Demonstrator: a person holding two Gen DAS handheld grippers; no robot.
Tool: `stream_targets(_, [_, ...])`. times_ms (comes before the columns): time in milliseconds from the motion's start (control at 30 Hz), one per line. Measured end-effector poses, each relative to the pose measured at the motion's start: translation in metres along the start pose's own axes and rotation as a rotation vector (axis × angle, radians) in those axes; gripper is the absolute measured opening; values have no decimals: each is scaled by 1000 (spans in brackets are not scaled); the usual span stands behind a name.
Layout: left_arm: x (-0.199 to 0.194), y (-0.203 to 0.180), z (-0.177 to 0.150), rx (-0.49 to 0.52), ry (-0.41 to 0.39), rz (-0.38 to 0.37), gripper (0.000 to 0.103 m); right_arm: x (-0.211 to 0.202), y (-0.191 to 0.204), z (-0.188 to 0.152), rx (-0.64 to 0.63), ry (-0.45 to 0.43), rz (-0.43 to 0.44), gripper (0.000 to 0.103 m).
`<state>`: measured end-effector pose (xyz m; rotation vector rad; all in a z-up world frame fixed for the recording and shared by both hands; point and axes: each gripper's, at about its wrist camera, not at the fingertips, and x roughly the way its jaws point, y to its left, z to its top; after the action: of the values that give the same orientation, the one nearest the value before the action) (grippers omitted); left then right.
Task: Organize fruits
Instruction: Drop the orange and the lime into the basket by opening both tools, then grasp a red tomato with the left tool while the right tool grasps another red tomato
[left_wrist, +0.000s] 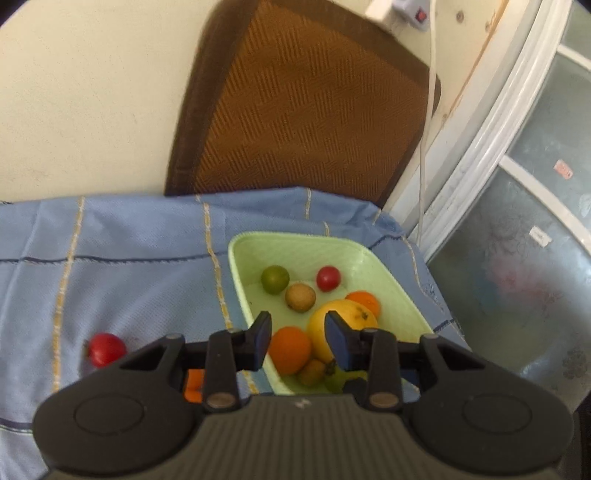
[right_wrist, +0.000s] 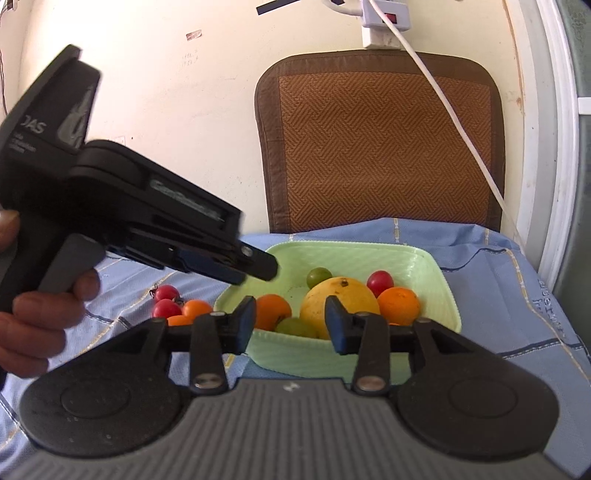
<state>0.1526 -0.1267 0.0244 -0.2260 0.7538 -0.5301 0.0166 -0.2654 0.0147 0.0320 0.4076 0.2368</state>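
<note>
A pale green basket (left_wrist: 243, 273) (right_wrist: 439, 280) on the blue cloth holds a large yellow fruit (left_wrist: 345, 317) (right_wrist: 347, 295), oranges (left_wrist: 290, 349) (right_wrist: 399, 304), a green lime (left_wrist: 275, 278), a brownish fruit (left_wrist: 300, 297), a red fruit (left_wrist: 328, 277) (right_wrist: 380, 281) and more. Loose on the cloth to the left lie red fruits (left_wrist: 105, 349) (right_wrist: 166, 300) and small oranges (right_wrist: 196, 309). My left gripper (left_wrist: 297, 338) is open and empty above the basket's near left rim; it also shows in the right wrist view (right_wrist: 258, 267). My right gripper (right_wrist: 290, 323) is open and empty before the basket's front rim.
A blue checked cloth (left_wrist: 122, 258) covers the table. A brown woven mat (left_wrist: 306, 99) leans on the wall behind. A white power strip (right_wrist: 384, 22) and cable (right_wrist: 454, 114) hang above. A window frame (left_wrist: 491, 147) stands at the right, by the table's edge.
</note>
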Motion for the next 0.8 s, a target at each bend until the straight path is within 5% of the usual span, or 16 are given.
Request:
stream_targets(167, [-53, 38, 2, -28, -102, 59, 33, -12, 3, 7, 18, -32, 13, 43])
stream_targets(300, [-71, 79, -4, -81, -102, 144, 33, -12, 20, 15, -15, -20, 62, 41])
stream_targets(600, [-43, 115, -14, -164, -19, 119, 33, 29, 84, 8, -159, 96, 158, 41])
stream_targets(800, [-20, 117, -11, -168, 16, 89, 33, 69, 115, 18, -373, 158, 180, 41])
